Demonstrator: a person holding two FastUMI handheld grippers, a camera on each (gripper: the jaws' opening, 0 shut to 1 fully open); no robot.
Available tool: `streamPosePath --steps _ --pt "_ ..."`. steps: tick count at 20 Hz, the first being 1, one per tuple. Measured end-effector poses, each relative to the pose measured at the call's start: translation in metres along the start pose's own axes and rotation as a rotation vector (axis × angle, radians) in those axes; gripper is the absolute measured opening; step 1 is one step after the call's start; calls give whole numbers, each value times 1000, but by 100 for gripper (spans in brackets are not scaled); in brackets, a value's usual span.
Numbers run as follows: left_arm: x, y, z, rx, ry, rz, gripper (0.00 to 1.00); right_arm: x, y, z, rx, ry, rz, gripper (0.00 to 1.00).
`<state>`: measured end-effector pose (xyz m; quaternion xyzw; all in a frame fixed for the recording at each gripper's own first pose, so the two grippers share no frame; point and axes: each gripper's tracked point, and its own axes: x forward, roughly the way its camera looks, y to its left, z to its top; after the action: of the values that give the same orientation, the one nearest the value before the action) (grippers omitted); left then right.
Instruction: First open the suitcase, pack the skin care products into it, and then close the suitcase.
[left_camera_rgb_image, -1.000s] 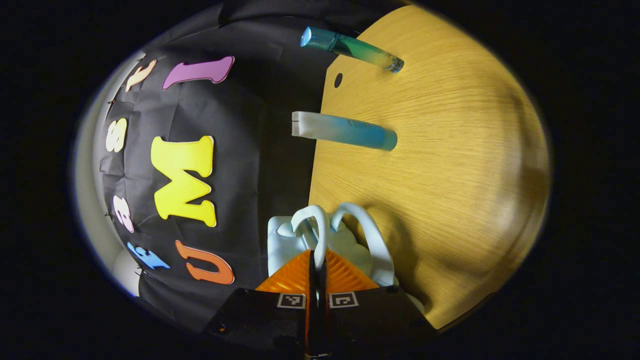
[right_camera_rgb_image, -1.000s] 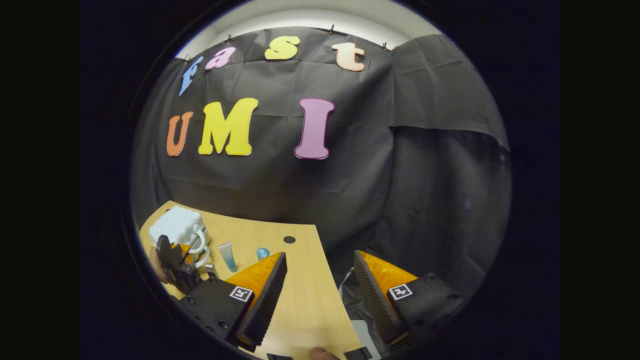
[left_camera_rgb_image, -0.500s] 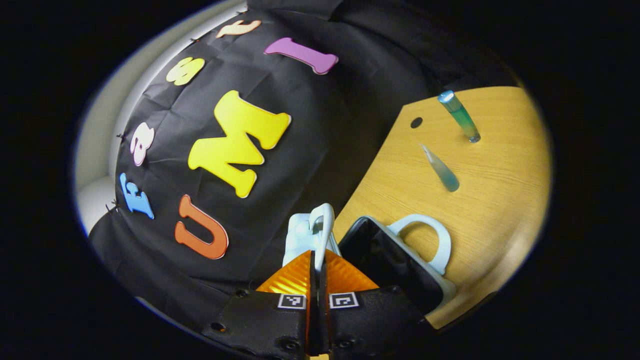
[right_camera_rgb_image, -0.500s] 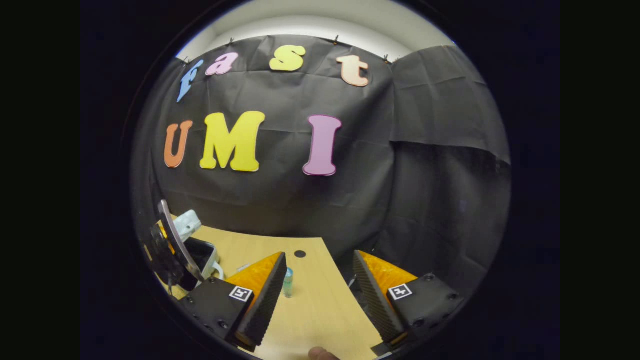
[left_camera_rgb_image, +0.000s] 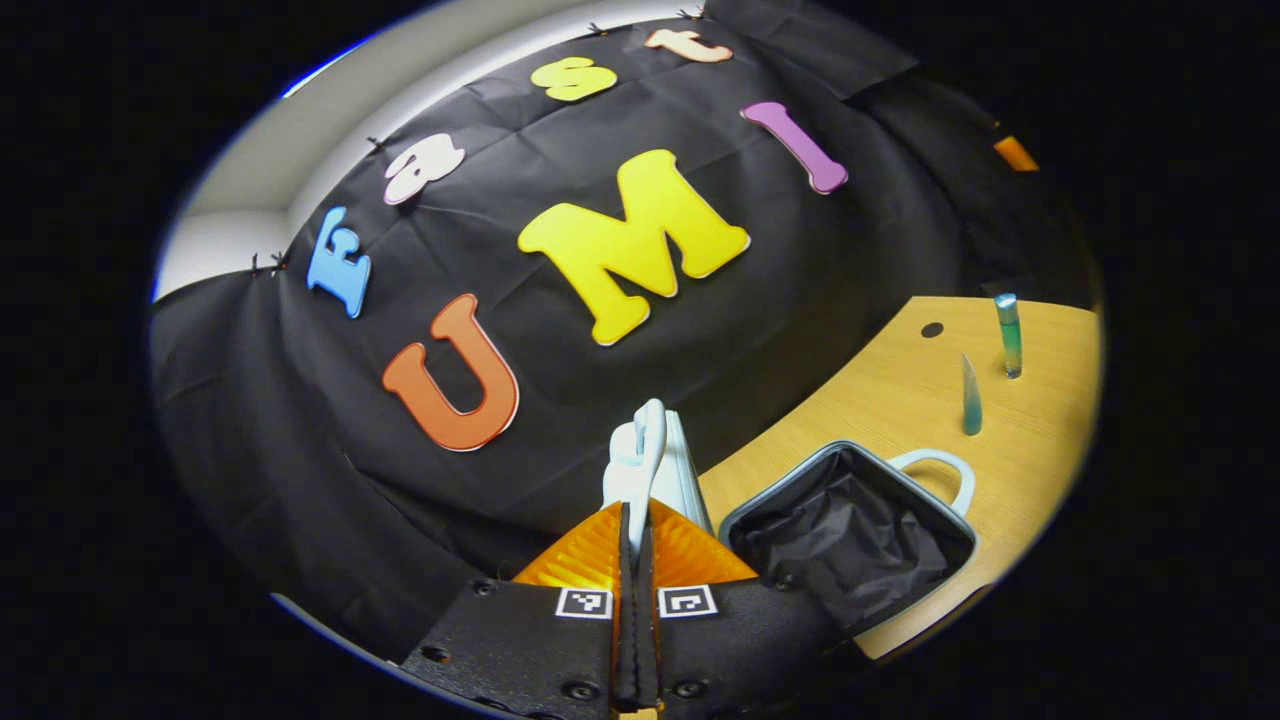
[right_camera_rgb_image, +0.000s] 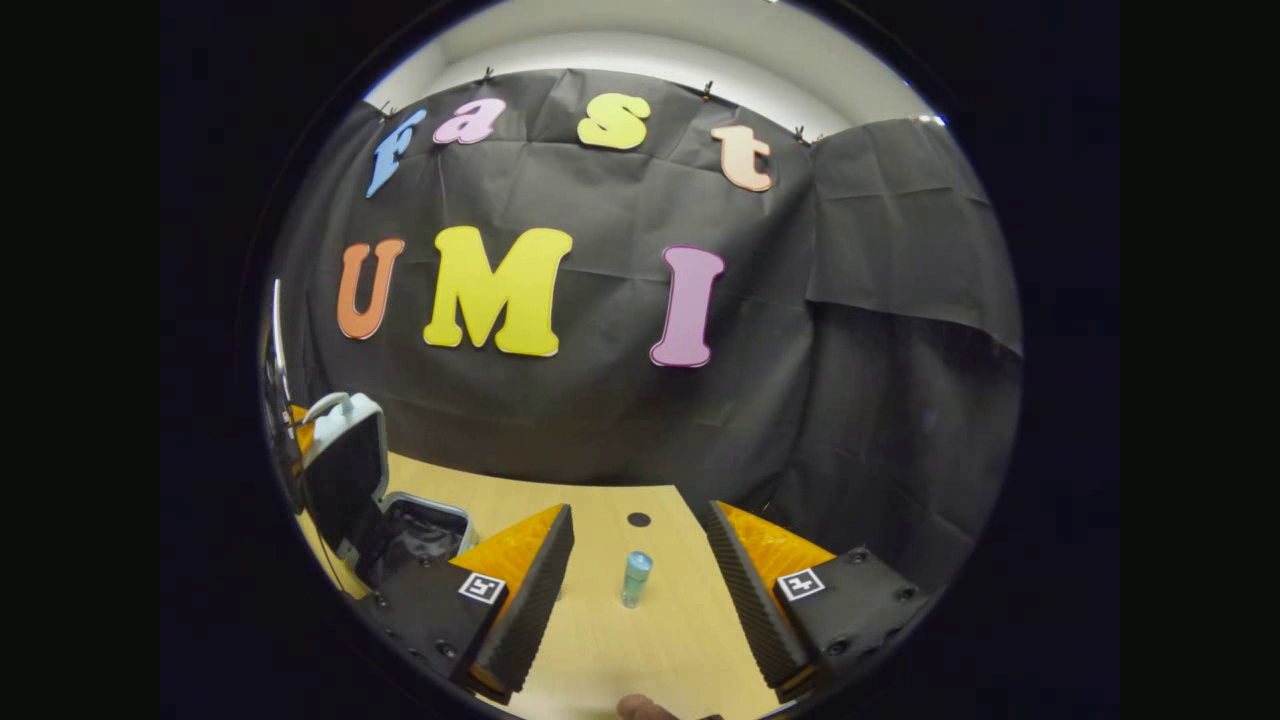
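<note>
Two skin care products stand on the wooden desk (left_camera_rgb_image: 880, 390): a slim blue-green bottle (left_camera_rgb_image: 1008, 335) and a squeeze tube (left_camera_rgb_image: 971, 396). In the left gripper view both have their long axes upright, the bottle with its pale cap on top, the tube tapering to its thin crimped end at the top. They stand near each other but apart, the bottle nearer the desk's far edge, close to a small dark round hole (left_camera_rgb_image: 931, 329) in the desktop.

One small white suitcase (left_camera_rgb_image: 850, 530) lies open on the desk, just in front of the left tool (left_camera_rgb_image: 634, 530). Its lower shell lies flat with the black fabric lining facing up, and a white loop handle (left_camera_rgb_image: 940, 470) points toward the two products. Its lid (left_camera_rgb_image: 650, 475) is raised almost vertical, seen edge-on in the left gripper view. The left tool's fingers are pressed together on the lid's own white handle, holding the lid up. In the right gripper view the lid (right_camera_rgb_image: 345, 470) stands upright at the far left with its dark inside facing the open shell (right_camera_rgb_image: 420, 530).

One right tool (right_camera_rgb_image: 640, 590) hovers above the desk with its jaws spread wide and nothing between them. The bottle (right_camera_rgb_image: 635, 578) stands upright on the desk beyond the gap between the fingers, touching neither.
</note>
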<state>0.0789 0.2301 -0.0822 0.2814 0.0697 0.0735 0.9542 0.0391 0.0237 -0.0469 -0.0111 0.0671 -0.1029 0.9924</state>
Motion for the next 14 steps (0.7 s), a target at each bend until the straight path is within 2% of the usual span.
streamPosePath --steps 8,14 --pt "25 91 -95 -95 45 55 3 -19 42 2 -45 35 -19 80" --pt "53 128 -203 -232 178 70 3 -27 50 -5 -67 79 -38 80"
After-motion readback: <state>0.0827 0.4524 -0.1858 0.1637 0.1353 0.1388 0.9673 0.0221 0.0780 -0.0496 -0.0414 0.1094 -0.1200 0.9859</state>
